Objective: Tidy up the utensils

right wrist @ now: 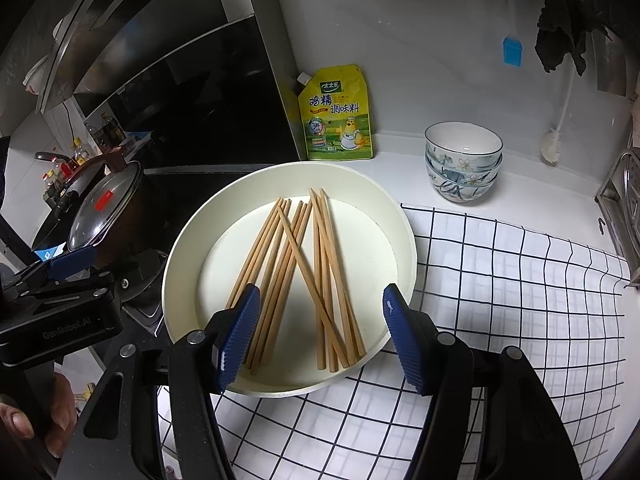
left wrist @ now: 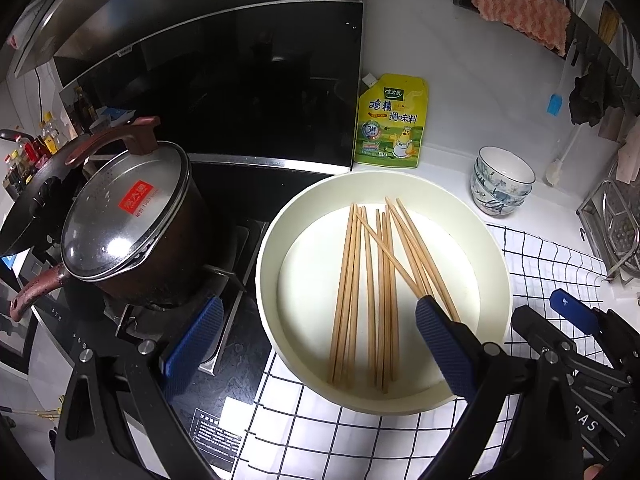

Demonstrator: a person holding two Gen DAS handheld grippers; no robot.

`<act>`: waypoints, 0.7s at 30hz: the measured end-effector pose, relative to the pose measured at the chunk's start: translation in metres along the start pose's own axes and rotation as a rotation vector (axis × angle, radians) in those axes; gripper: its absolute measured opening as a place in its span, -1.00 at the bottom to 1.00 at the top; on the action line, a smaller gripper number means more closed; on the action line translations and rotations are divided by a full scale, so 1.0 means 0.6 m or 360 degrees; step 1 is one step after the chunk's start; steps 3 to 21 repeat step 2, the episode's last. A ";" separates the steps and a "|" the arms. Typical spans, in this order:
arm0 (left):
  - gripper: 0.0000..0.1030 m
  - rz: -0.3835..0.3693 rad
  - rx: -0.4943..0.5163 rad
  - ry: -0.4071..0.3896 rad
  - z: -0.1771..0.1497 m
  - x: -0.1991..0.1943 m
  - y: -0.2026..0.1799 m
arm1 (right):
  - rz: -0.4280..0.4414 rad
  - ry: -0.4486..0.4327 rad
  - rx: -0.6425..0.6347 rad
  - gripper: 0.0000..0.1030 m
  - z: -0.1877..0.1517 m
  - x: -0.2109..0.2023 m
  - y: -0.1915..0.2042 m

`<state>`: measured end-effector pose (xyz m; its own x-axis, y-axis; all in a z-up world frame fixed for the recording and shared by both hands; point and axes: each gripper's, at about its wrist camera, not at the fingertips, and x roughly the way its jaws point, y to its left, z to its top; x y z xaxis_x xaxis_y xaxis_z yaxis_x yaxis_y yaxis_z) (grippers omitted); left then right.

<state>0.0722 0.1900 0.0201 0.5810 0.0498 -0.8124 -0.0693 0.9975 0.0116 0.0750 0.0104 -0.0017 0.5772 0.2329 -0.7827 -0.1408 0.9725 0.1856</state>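
Note:
Several wooden chopsticks (left wrist: 372,280) (right wrist: 296,248) lie loose and partly crossed in a round white plate (left wrist: 266,272) (right wrist: 176,264) on a checked cloth. My left gripper (left wrist: 320,308) stands open and wide, its left finger over the stove edge and its right finger over the plate's right side. My right gripper (right wrist: 320,296) is open above the plate's near part, the chopstick ends lying below and between its blue pads (right wrist: 240,332) without being pressed. One of its pads (left wrist: 572,312) shows at the right of the left wrist view.
A dark pot with a glass lid (left wrist: 124,216) sits on the stove to the left. A yellow seasoning pouch (left wrist: 390,120) leans on the wall behind the plate, stacked bowls (left wrist: 502,180) stand to its right, and a metal rack (left wrist: 616,228) is at the far right.

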 end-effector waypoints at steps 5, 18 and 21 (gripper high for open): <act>0.85 0.0004 0.0004 -0.0001 0.001 0.001 -0.001 | -0.0001 -0.0004 0.0004 0.19 0.001 0.000 0.000; 0.85 0.0004 0.0004 -0.0001 0.001 0.001 -0.001 | -0.0001 -0.0004 0.0004 0.19 0.001 0.000 0.000; 0.85 0.0004 0.0004 -0.0001 0.001 0.001 -0.001 | -0.0001 -0.0004 0.0004 0.19 0.001 0.000 0.000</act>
